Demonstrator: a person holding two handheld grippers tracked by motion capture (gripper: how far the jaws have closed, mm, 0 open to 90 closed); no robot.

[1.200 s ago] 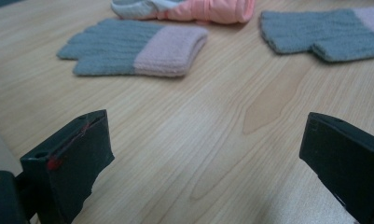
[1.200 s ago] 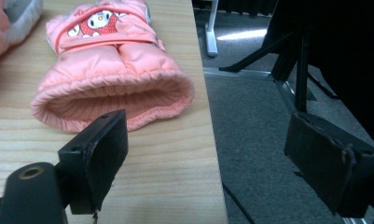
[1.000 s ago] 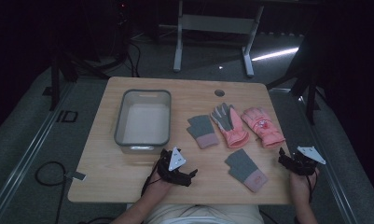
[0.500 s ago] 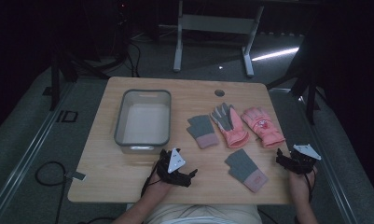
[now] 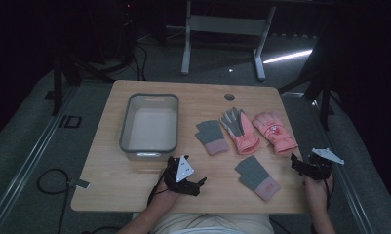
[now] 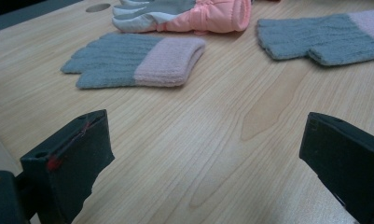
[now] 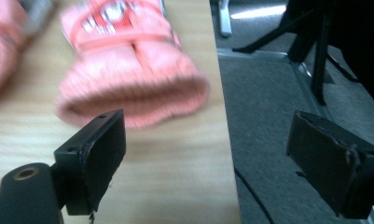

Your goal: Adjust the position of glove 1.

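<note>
At the lower middle of the high view the left claw (image 5: pixel 199 184) rests on the counter (image 5: pixel 110 195) with its jaws wide apart and nothing between them. At the lower right of that view the right claw (image 5: pixel 297 164) hovers at the counter's edge, also spread open and empty.

Four gloves lie flat on the wood. One grey glove with a pink cuff (image 5: pixel 211 137) is in the middle of the frame, just right of the grey bin (image 5: pixel 125 127). A second grey glove (image 5: pixel 257 177) lies lower, between the two claws. Two pink gloves sit in the right half: one palm up (image 5: pixel 241 131), the other (image 5: pixel 275 131) beside it, close to the right claw. In the right gripper view this pink glove's cuff (image 7: pixel 133 95) is just ahead of the jaws.

I judge the work is at its very beginning: the bin looks empty and no glove is gripped. If the gloves go into the bin, all four are left to do.
</note>
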